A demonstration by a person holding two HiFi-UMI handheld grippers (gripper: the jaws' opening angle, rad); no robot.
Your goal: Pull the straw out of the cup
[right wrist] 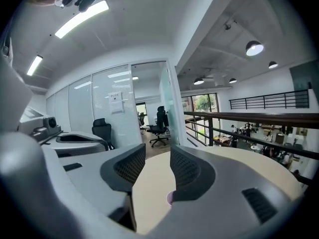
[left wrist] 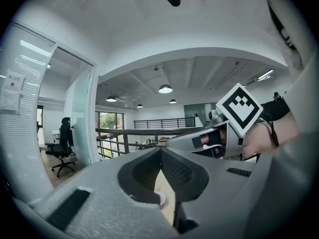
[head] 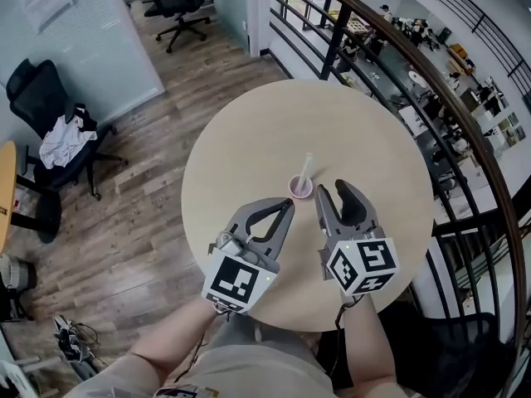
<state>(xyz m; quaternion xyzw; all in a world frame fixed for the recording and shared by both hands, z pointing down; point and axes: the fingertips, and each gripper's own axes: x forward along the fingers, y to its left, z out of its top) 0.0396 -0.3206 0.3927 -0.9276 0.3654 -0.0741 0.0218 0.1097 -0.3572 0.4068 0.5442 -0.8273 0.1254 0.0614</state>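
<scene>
Grippers first: left gripper (head: 289,204) clenched tip to tip on nothing; right gripper (head: 334,191) spread wide, nothing between its jaws. Straw (head: 306,168) stands in a small pink cup (head: 299,187), just ahead of the tips and between the two grippers. Judged light, thin and smooth, easily crushed, so pinch gently on the bare stem above the rim. Cup looks light too and likely to lift or tip unless its wall is steadied. Round wooden table (head: 249,139) lies under all.

Bright, even daylight and ceiling lamps (left wrist: 165,88) (soft shadows); strong fisheye bending, dark vignetted corners
</scene>
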